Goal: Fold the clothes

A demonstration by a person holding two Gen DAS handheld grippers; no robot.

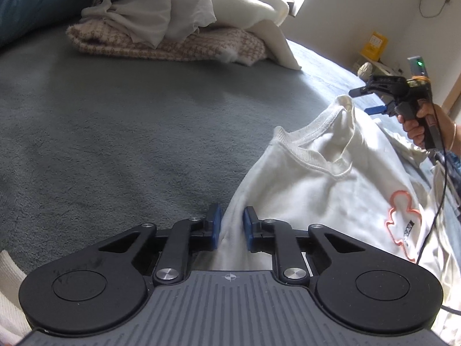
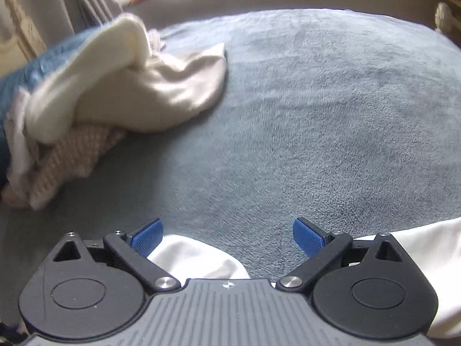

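Observation:
A white sweatshirt with an orange outline print lies crumpled on the grey-blue bed cover, its ribbed collar facing up. My left gripper is shut on a raised fold at the garment's left edge, and the cloth fills the narrow gap between the blue pads. My right gripper, held by a hand, hovers open just beyond the collar. In the right wrist view the right gripper stands wide open over the cover, with white sweatshirt cloth under its left finger and nothing between the pads.
A pile of beige and cream clothes lies at the far side of the bed, and in the right wrist view the same pile sits at the left. A blue pillow lies beside it. A black cable hangs from the right gripper.

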